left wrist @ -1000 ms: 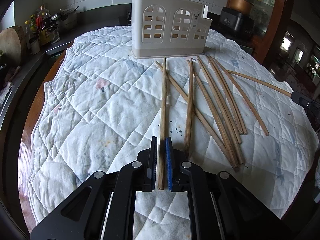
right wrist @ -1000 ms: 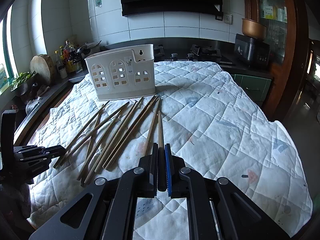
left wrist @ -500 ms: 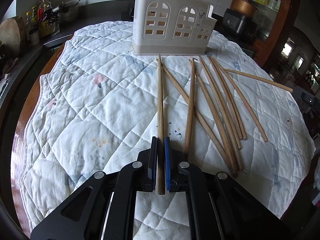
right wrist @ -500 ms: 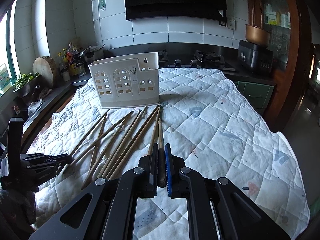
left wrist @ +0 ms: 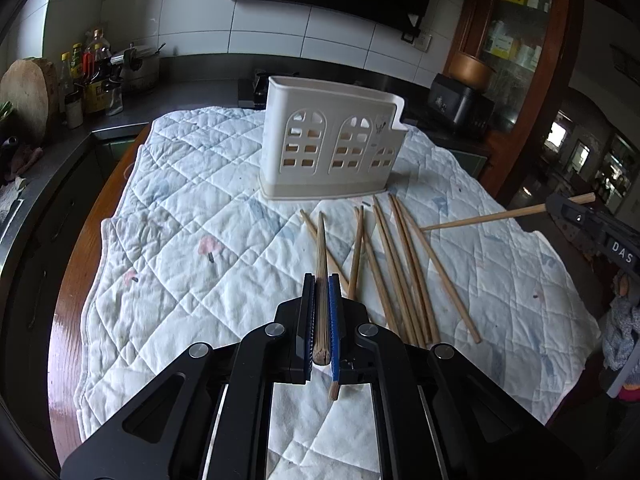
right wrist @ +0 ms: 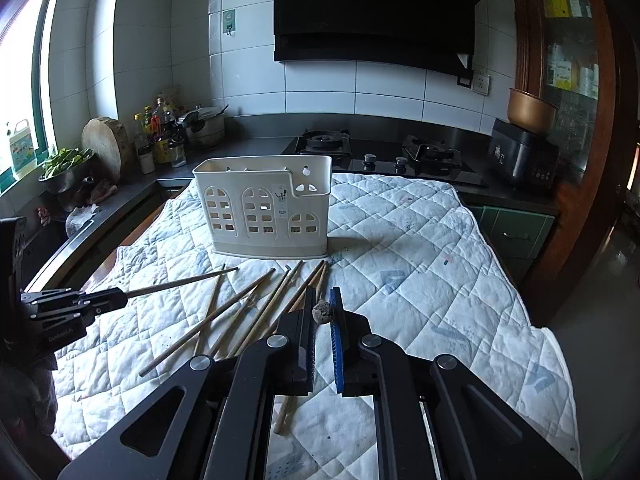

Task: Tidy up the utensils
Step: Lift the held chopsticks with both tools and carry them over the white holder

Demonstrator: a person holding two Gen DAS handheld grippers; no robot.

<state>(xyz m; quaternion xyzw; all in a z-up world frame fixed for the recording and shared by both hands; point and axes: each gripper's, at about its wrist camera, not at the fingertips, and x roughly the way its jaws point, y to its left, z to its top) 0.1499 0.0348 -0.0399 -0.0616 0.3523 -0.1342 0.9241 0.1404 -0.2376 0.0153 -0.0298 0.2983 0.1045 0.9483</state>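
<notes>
A cream utensil holder with arched cut-outs stands upright on the quilted cloth; it also shows in the right wrist view. Several wooden chopsticks lie loose in front of it. My left gripper is shut on one chopstick, lifted off the cloth and pointing toward the holder. My right gripper is shut on another chopstick, seen end-on between its fingers. In the left wrist view that chopstick hangs above the cloth at the right.
The white quilted cloth covers a wooden table. A dark counter with a gas hob, bottles, a chopping block and a rice cooker runs behind. The table's edges drop off left and right.
Both grippers have risen from the cloth, each lifting its chopstick. The views now look more level at the holder and the kitchen wall.
</notes>
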